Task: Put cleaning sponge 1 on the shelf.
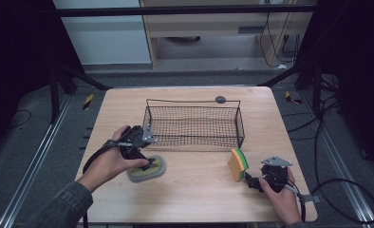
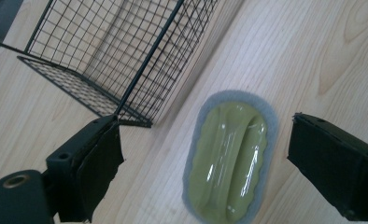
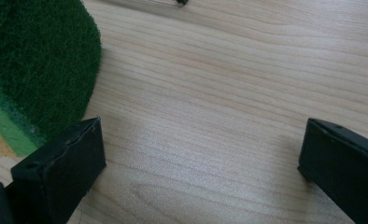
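A pale wooden table (image 1: 194,199) with a fine straight grain carries a black wire basket (image 1: 194,124) — rectangular, thin-rod frame, fine mesh walls and floor. Just in front of its left corner lies the scrubber (image 1: 147,169), an oval pad of grey, felt-like fibre topped by a glossy olive-green plastic grip with a scalloped edge and a raised ridge along its middle.

The left gripper (image 1: 144,164) hangs over the scrubber. In the left gripper view its two black jaws stand wide apart, the left one faced with a dark fabric pad, and the scrubber (image 2: 229,158) lies flat on the wood between and beyond them, untouched by either.

Near the table's right front stands a sponge (image 1: 238,164) on edge — orange foam, a light green layer, and a coarse dark green scouring face. The right gripper (image 1: 252,182) rests just beside it. In the right gripper view its jaws gape over bare wood, with the sponge's (image 3: 37,60) rough green face rounding in beside the left jaw; whether they touch I cannot tell.
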